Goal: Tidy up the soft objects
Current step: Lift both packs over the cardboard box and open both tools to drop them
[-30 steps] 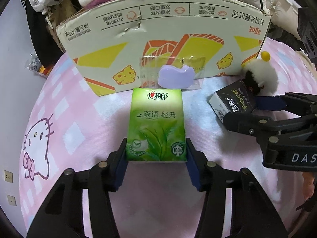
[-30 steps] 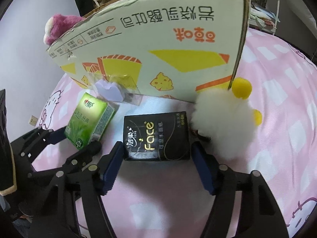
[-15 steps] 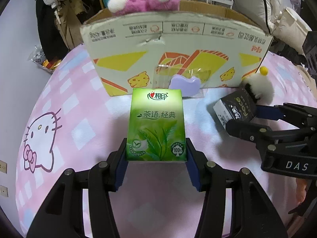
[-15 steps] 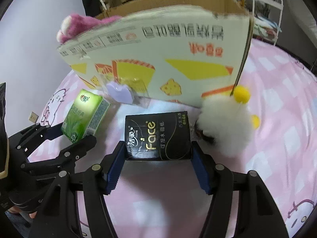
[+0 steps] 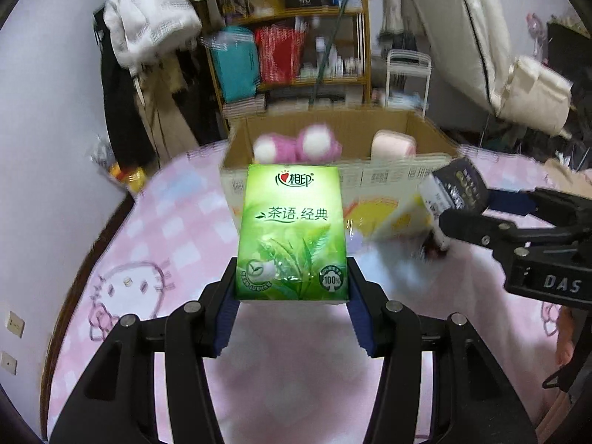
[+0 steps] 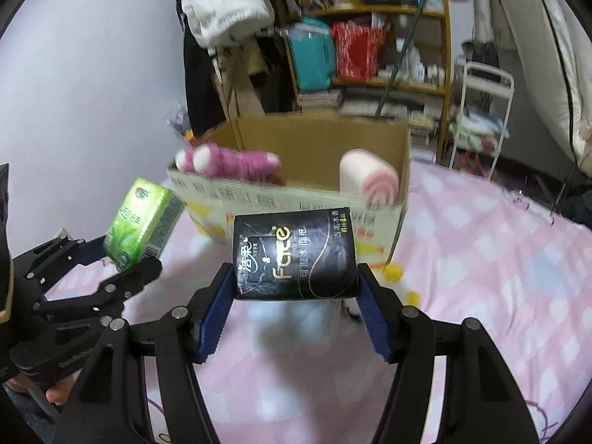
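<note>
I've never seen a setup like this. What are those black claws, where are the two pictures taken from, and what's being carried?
There is no robot here: a person holds a handheld two-finger clamp in each hand, and a wide-angle camera on each clamp looks forward along its fingers. So one picture is the left clamp's view and the other the right's.

The left gripper is clamped on a green tissue pack. The right gripper is clamped on a black tissue pack. Both packs are off the pink checked bedspread.

Ahead stands an open cardboard box that holds a pink plush toy and a pale pink roll-shaped cushion.
</note>
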